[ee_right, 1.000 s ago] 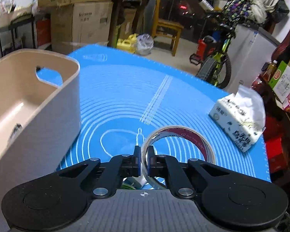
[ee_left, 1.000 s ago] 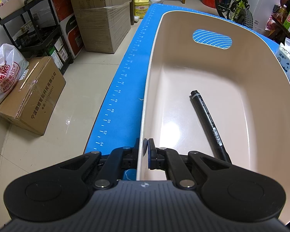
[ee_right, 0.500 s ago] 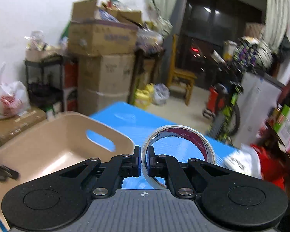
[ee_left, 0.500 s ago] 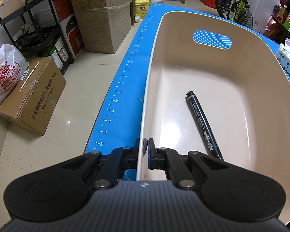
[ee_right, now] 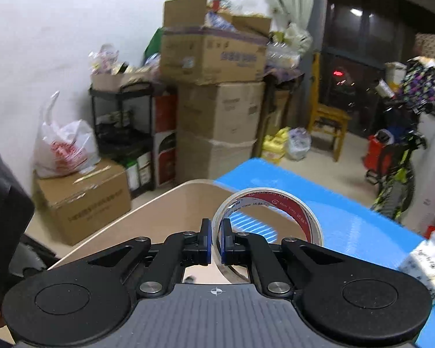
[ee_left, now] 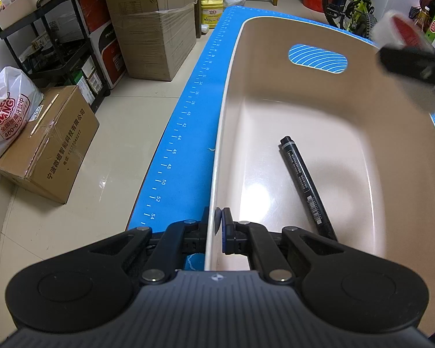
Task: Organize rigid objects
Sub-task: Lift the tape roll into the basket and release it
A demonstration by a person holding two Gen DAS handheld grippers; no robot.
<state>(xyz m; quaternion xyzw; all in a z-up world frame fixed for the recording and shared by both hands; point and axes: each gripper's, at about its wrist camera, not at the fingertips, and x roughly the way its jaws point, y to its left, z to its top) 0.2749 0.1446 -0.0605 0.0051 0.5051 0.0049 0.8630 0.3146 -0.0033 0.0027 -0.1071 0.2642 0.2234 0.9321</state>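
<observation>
A beige plastic bin [ee_left: 348, 107] stands on a blue mat [ee_left: 194, 110]. My left gripper [ee_left: 217, 226] is shut on the bin's near left rim. A black marker [ee_left: 306, 187] lies on the bin's floor. My right gripper [ee_right: 214, 239] is shut on the wall of a clear tape roll [ee_right: 278, 206] with a red core and holds it in the air above the bin's rim [ee_right: 165, 200]. In the left wrist view the right gripper and the tape roll [ee_left: 397, 29] appear blurred above the bin's far right corner.
Cardboard boxes [ee_left: 156, 29], a black shelf [ee_left: 58, 43] and a white plastic bag [ee_left: 8, 110] stand on the floor left of the table. A bicycle [ee_left: 351, 3] and a wooden chair [ee_right: 330, 121] are beyond it. A tissue pack [ee_right: 426, 264] lies on the mat at right.
My right gripper has lifted the tape roll off the mat and carried it left, over the bin. The marker has shifted slightly inside the bin. My left gripper has kept its hold.
</observation>
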